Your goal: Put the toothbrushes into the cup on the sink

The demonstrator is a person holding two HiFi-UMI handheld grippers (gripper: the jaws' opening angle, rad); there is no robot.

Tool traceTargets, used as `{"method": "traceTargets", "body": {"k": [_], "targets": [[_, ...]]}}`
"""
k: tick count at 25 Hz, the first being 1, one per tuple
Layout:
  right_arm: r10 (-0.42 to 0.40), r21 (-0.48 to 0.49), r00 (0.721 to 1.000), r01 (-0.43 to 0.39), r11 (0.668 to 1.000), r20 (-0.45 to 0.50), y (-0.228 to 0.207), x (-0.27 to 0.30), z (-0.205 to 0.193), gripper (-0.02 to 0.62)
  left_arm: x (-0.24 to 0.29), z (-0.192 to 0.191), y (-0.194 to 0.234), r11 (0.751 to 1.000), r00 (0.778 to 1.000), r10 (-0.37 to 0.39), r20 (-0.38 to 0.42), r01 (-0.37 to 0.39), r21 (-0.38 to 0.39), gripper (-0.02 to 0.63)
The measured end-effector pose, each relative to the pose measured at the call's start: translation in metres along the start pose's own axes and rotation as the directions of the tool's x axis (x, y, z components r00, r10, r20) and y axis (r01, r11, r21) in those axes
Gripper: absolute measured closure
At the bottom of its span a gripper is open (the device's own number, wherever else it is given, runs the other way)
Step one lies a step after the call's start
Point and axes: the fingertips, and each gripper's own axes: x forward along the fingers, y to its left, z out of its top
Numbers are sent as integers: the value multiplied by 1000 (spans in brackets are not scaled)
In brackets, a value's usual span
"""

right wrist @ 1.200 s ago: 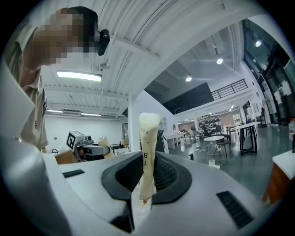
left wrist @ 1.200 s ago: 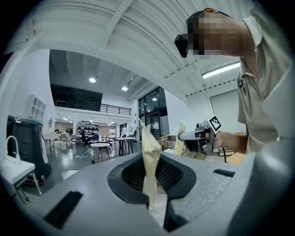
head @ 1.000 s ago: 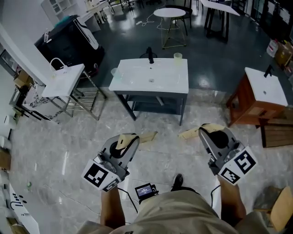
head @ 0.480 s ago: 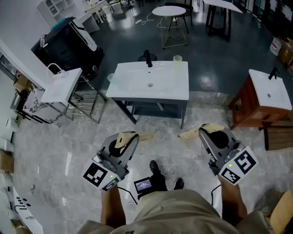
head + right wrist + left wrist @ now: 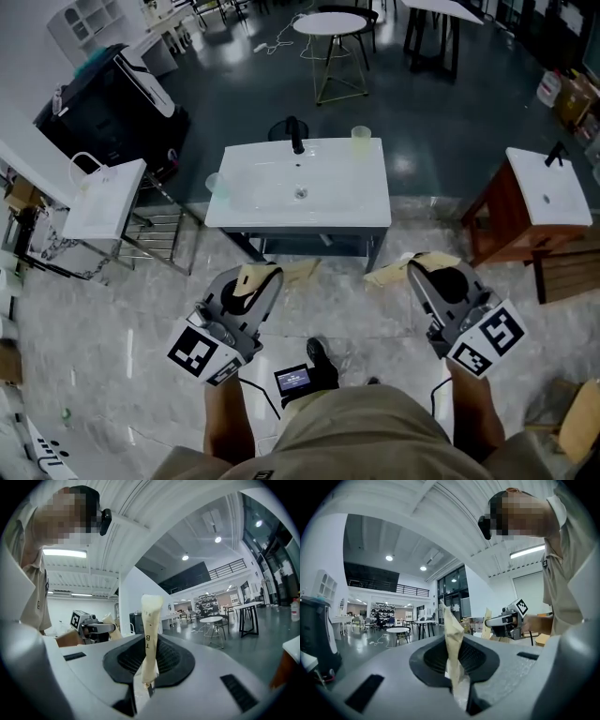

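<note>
Sink [image 5: 375, 202] has drawn nearer. Left tongs [image 5: 265, 278] and right tongs [image 5: 419, 267] each pinch a paper-wrapped toothbrush [image 5: 149, 634]. It is likely light and slippery; grip low on the handle.

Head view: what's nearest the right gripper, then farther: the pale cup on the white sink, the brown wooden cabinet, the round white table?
1. Brown wooden cabinet, just right of the right gripper.
2. Pale cup, ahead, at the back edge of the white sink.
3. Round white table, beyond the sink.

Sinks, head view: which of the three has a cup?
The middle sink: a pale cup stands right of its black faucet. The left sink and right sink show none.
</note>
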Motion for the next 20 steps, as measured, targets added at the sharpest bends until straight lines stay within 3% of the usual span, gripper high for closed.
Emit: {"method": "traceTargets", "body": {"k": [9,14,20], "targets": [[-61,-7,998,61,998,-11,-17,108,9,554,22,-7,112,997,997,-75,25,75,-18,566],[-98,-31,995,97,995,-30,-27,131,12,554,45,-13,146,993,992,-116,57,117,-23,566],[-145,-45,989,143,989,-37,-95,135,27,554,115,-19,160,986,987,-151,56,154,-58,566]]}}
